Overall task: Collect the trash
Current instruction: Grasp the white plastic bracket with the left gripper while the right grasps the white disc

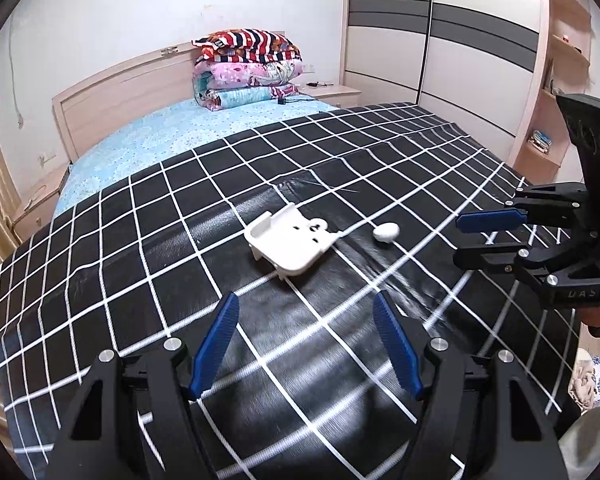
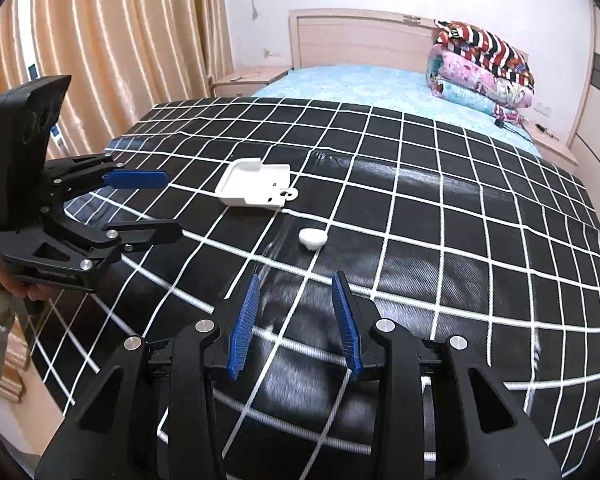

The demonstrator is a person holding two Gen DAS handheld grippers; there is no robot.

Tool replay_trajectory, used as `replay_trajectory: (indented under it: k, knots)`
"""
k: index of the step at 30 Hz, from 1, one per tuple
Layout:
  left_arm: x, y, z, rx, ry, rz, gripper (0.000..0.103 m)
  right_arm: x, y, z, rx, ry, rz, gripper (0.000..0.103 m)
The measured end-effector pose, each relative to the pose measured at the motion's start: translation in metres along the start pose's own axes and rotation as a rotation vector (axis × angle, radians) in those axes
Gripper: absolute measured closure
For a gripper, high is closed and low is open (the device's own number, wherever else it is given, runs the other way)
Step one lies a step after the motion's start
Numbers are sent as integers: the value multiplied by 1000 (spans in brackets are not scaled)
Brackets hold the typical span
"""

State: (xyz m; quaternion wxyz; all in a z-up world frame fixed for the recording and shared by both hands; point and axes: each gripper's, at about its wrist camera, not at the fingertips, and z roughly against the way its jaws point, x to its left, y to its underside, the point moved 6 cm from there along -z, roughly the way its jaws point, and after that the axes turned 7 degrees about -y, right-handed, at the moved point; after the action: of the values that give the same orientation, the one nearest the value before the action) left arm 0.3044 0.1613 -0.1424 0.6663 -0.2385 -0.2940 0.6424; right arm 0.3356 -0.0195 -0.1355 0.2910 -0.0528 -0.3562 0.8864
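A white plastic tray-like piece (image 1: 290,242) (image 2: 256,186) lies on the black checked cover (image 1: 140,240) (image 2: 460,200) of the bed. Just to its right sits a small white lump (image 1: 385,232) (image 2: 312,237). My left gripper (image 1: 306,300) (image 2: 174,205) is open and empty, hovering short of the tray. My right gripper (image 2: 296,278) (image 1: 458,240) has its jaws narrowly apart with nothing between them, and the lump lies just beyond its tips. A hand holds each gripper's handle.
Folded quilts (image 1: 246,68) (image 2: 484,72) are stacked at the headboard on a light blue sheet (image 1: 188,132). A sliding wardrobe (image 1: 440,40) and shelves stand to the right of the bed. Curtains (image 2: 120,40) and a nightstand (image 2: 248,78) are on its left side.
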Motion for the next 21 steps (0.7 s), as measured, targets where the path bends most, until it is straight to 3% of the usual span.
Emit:
replay_trajectory:
  k: [21]
  knots:
    - [18, -29, -68, 56, 44, -40, 36, -18, -18, -45, 53, 4, -45, 65]
